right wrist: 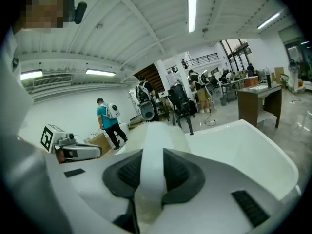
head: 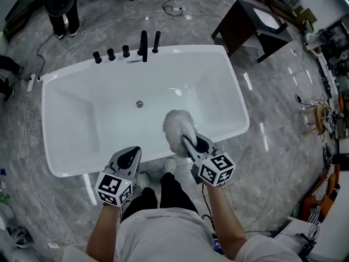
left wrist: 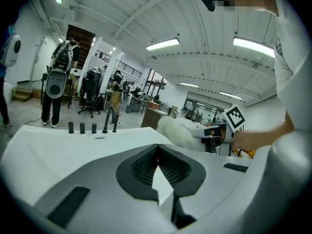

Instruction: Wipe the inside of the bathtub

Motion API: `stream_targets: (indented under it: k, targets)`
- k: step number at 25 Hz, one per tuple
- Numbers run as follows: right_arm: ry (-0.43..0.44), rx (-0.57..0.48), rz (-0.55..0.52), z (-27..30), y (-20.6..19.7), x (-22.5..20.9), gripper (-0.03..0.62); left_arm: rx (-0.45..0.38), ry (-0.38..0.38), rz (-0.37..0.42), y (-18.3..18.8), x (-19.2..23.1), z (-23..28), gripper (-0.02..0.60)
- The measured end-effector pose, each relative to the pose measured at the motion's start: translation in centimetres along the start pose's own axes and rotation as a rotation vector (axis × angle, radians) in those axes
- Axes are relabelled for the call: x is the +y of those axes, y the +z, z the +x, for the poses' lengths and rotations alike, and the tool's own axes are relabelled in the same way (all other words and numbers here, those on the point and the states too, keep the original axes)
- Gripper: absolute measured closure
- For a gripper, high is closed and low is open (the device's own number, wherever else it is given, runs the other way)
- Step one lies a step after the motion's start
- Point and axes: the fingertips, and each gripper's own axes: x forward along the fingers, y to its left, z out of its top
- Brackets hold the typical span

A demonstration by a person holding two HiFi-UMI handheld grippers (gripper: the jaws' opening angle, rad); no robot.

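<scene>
The white bathtub lies below me, with a round drain in its floor and black taps on the far rim. A fluffy white duster hangs over the tub's near right part. My right gripper is shut on its white handle, which runs up between the jaws. My left gripper is shut on nothing and hovers over the near rim, left of the duster. The left gripper view shows the duster off to the right and the taps beyond.
A dark desk stands past the tub's far right corner. Cables trail over the marble floor at left. People stand at the far left. A wooden stool sits at right. My feet stand against the tub's near side.
</scene>
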Motion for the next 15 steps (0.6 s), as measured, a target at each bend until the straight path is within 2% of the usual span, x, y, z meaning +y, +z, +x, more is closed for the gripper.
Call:
stream_targets:
  k: [7, 15]
  targets:
    - [0.033, -0.089, -0.055, -5.5, 1.8, 5.7, 0.5, -0.072, 0.052, 0.016, 1.2, -1.8, -5.5, 0.569]
    - [0.071, -0.09, -0.139, -6.8, 3.0, 6.7, 0.5, -0.149, 0.156, 0.029, 4.1, -1.1, -8.0, 0.569]
